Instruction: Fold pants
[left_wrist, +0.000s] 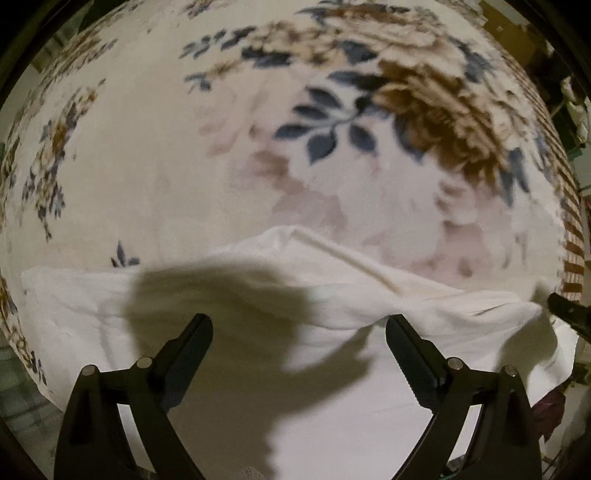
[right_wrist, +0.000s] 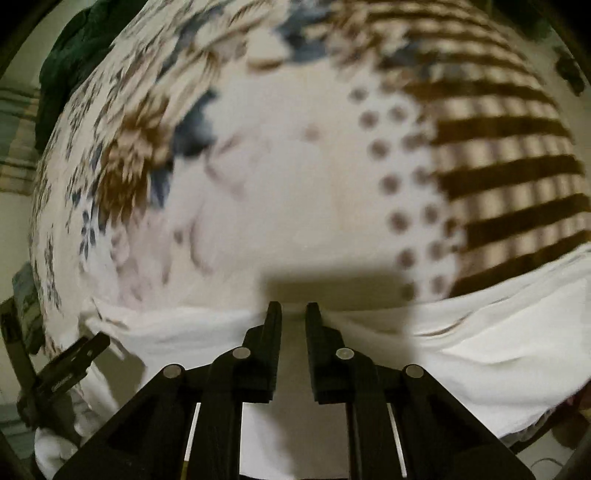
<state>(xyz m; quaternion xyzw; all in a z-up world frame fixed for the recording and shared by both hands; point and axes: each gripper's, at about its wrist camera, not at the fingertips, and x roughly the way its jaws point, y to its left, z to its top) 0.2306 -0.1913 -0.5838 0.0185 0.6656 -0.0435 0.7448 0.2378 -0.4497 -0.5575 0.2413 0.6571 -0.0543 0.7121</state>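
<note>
White pants (left_wrist: 258, 306) are spread along the near edge of a floral blanket (left_wrist: 155, 155), directly under both cameras. Brown stripes (right_wrist: 506, 166) are seen on the blanket's far right part. The left gripper (left_wrist: 299, 325) is held above the pants with its fingers wide apart and nothing between them. The right gripper (right_wrist: 293, 308) has its fingers nearly together at the fabric's edge; whether cloth is pinched cannot be told.

The left gripper (left_wrist: 299, 328) hangs over the white pants (left_wrist: 258, 295) with its jaws spread wide, nothing between them. The pants lie rumpled on a flowered blanket (left_wrist: 147, 147). The gripper's shadow falls across the cloth.
</note>
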